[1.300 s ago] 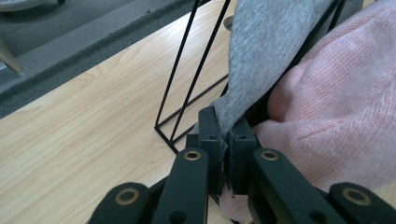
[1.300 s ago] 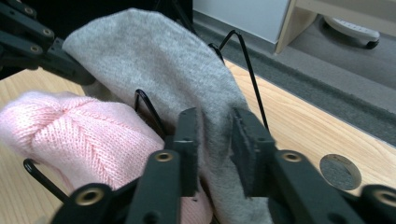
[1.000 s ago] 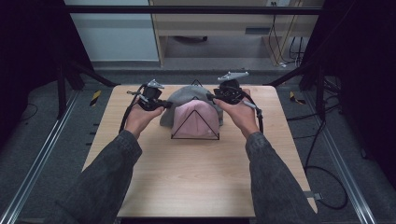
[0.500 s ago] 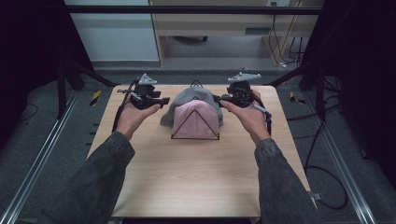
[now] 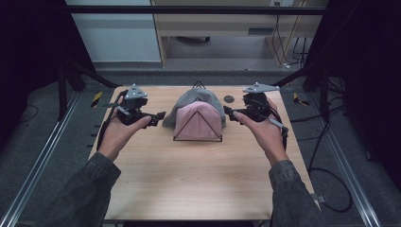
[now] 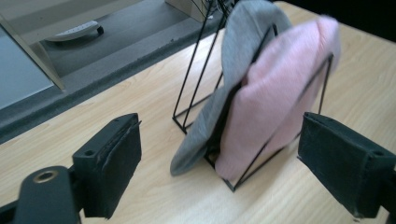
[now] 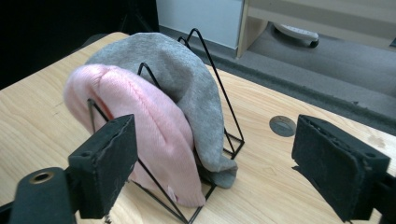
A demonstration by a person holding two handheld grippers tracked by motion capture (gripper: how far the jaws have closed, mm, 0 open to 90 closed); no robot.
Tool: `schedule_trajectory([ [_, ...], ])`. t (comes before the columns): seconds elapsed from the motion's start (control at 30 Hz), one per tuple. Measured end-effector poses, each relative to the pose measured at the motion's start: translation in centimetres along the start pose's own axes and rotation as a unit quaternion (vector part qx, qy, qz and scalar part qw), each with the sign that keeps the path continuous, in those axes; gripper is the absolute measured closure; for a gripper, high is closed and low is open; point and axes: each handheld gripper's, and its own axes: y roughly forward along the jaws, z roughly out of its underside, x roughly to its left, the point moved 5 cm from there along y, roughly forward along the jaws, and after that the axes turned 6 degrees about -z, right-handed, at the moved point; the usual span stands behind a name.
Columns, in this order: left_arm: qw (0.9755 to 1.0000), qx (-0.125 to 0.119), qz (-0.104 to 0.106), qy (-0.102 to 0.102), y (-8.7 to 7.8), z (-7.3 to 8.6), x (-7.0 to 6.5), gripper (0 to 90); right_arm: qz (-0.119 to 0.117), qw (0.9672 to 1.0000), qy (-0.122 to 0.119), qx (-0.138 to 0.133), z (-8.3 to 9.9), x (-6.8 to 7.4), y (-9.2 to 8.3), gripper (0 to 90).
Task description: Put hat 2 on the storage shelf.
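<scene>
Lab recording bay: wooden table [image 5: 198,175] on grey carpet, black frame struts [image 5: 71,75], floor rails [image 5: 42,165], loose cables [image 5: 326,156] beyond the claws.

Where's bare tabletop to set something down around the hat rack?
The near half of the table, between the two forearms and in front of the wire rack, is bare. The far middle is crowded: the rack with pink hat and grey hat, left gripper and right gripper flanking it.
</scene>
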Motion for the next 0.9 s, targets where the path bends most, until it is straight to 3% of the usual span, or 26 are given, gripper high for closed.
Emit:
schedule_trajectory([
  [0.07,0.9999,0.008,0.0,0.013,-0.3,0.7,-0.2,11.7,0.0,1.0,-0.004,-0.004,0.3,0.1,-0.6,13.9],
  [0.13,0.9999,0.012,0.004,0.01,-0.3,1.3,-0.4,10.6,0.0,1.0,-0.003,-0.007,0.7,0.2,-1.1,13.9],
  [0.27,0.9991,0.029,0.011,0.029,-0.2,3.1,-0.7,7.7,-0.001,0.9999,-0.012,0.009,2.0,0.2,-1.4,12.0],
  [0.37,0.9988,0.035,0.015,0.029,0.0,4.5,-1.0,6.4,-0.003,0.9998,-0.01,0.017,3.4,-0.1,-1.8,11.0],
  [0.57,0.9976,0.054,0.026,0.034,0.4,7.2,-1.5,5.5,-0.008,0.9986,-0.009,0.052,7.7,-0.4,-2.0,9.2],
  [0.73,0.995,0.083,0.029,0.046,1.2,9.4,-1.8,5.3,-0.007,0.9964,0.003,0.085,11.9,-0.7,-1.2,13.9],
  [0.9,0.9932,0.102,0.034,0.044,1.9,11.4,-1.9,5.4,-0.001,0.9939,0.029,0.107,15.0,-1.2,-0.4,17.1],
])
